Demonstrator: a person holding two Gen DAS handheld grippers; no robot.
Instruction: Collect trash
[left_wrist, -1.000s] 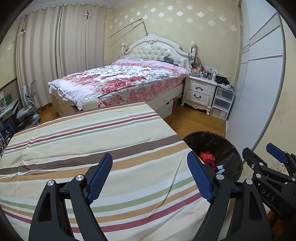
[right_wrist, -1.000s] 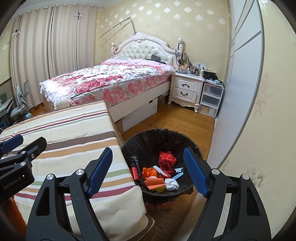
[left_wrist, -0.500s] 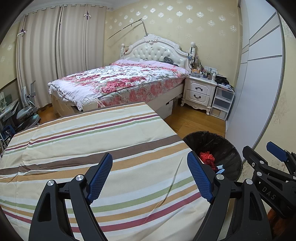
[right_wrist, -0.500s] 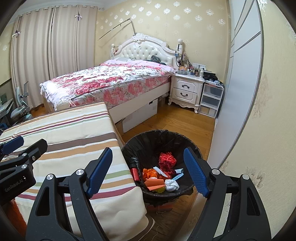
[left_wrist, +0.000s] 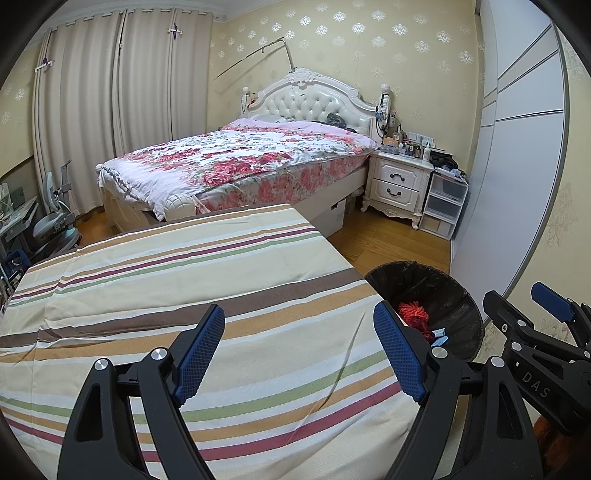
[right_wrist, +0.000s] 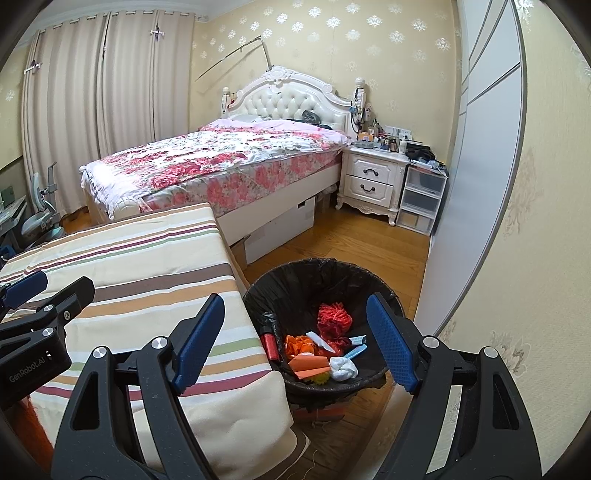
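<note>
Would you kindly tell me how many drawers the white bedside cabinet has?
2: the white bedside cabinet by the floral bed has an upper drawer and a lower drawer, each with a dark handle.

trash bin (right_wrist: 321, 273) right of table (right_wrist: 147, 258) | trash (right_wrist: 325, 343) in bin | bed (right_wrist: 221, 158) behind table

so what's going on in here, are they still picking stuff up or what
A person holds a claw in each hand over a striped table cloth. The left claw and the right claw are both open and hold nothing. The bin beside the table already holds trash: a red yarn ball, orange scraps, a white wad. No trash shows on the cloth, so the collecting looks done.
</note>
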